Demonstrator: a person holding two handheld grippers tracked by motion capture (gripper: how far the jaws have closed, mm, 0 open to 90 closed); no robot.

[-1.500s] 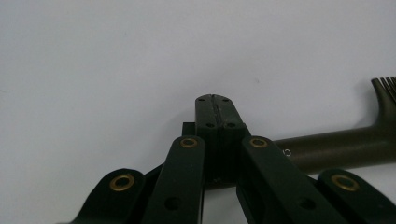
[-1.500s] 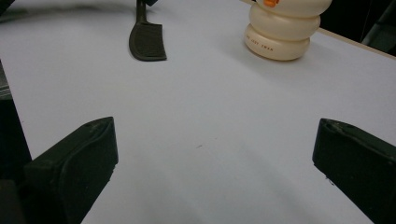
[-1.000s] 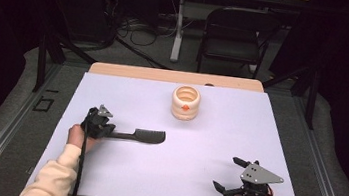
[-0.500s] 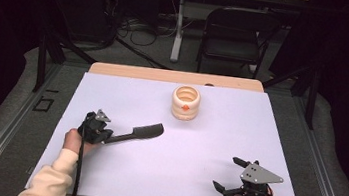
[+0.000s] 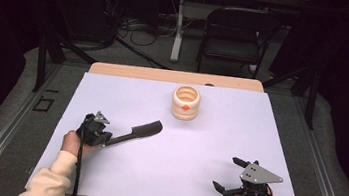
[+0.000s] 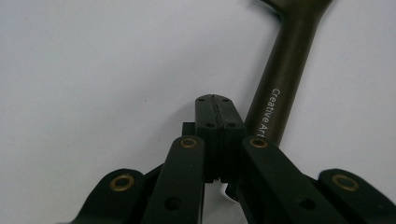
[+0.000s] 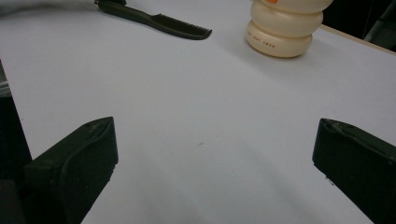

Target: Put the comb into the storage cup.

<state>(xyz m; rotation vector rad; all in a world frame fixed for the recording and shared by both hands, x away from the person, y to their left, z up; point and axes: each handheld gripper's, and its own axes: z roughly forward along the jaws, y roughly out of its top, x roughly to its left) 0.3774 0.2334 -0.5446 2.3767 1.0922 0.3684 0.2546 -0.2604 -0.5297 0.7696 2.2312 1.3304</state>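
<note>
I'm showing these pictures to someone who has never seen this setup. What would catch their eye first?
Probably the black comb lying on the white table sheet, its handle clamped in the shut left gripper at the near left. Next, the cream ribbed cup with an orange mark, standing alone toward the far middle. At the near right, the right gripper rests with its jaws wide open, holding nothing.
</note>
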